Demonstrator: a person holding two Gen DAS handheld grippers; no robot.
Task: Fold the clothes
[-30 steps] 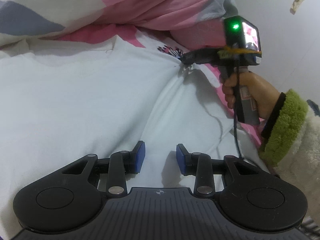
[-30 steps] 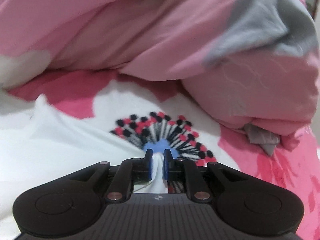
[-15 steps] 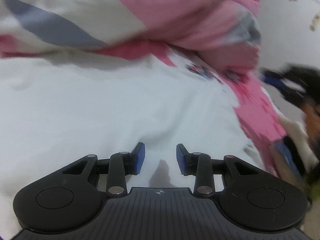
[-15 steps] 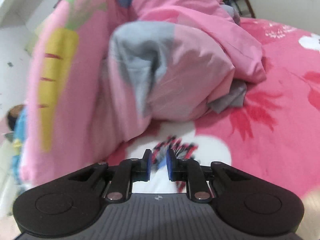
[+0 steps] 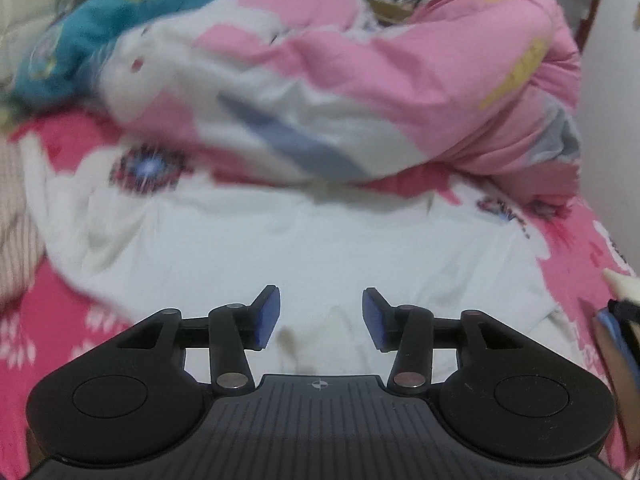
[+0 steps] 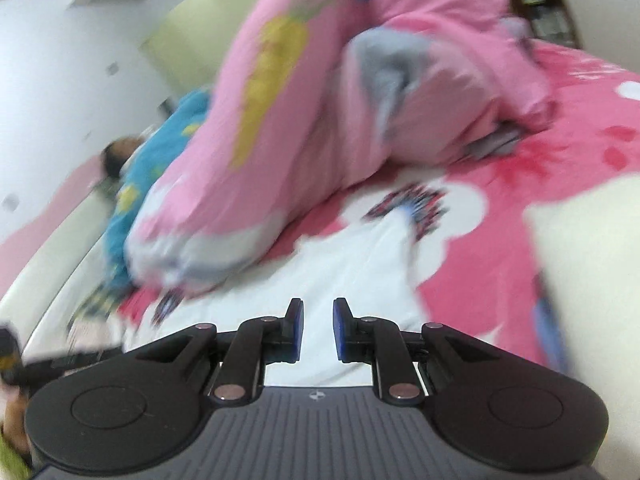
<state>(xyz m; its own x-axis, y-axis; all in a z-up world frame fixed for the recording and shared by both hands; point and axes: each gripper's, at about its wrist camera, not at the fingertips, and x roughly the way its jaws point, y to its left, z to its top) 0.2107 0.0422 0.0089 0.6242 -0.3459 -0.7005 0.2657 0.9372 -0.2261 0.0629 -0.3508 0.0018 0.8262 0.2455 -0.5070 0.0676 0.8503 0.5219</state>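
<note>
**Both grippers up off the white garment, nothing held**

White garment (image 5: 304, 248) lies spread on the bed, on a pink floral sheet (image 5: 60, 344), w/ its far edge just short of the bunched pink quilt (image 5: 420, 80). Looks mostly flat in the middle, rumpled at the left side where the cloth bunches up. A faint yellowish stain shows on it near the left gripper's fingers.

Left gripper (image 5: 321, 318): jaws apart and opening wider at this moment, blue pads facing each other, nothing between them. Only white cloth seen below through the gap, pads not touching it as far as I can tell.

Right gripper (image 6: 317, 330): jaws set narrowly apart, a clear gap between the blue pads, nothing in it. The garment (image 6: 352, 264) lies beneath and ahead, running out to a point near a dark flower print on the sheet (image 6: 580, 168).

Right view is tilted and badly blurred. Quilt (image 6: 320, 112) w/ a yellow carrot print fills the middle; a blue patterned blanket (image 6: 160, 160) lies beyond it at the left. Left view also shows that blue blanket (image 5: 100, 32) behind the quilt, top left, and striped fabric (image 5: 16, 248) at the left edge.

At the far right edge of the left view, a bit of cream sleeve (image 5: 620, 280); too blurred to say more.
</note>
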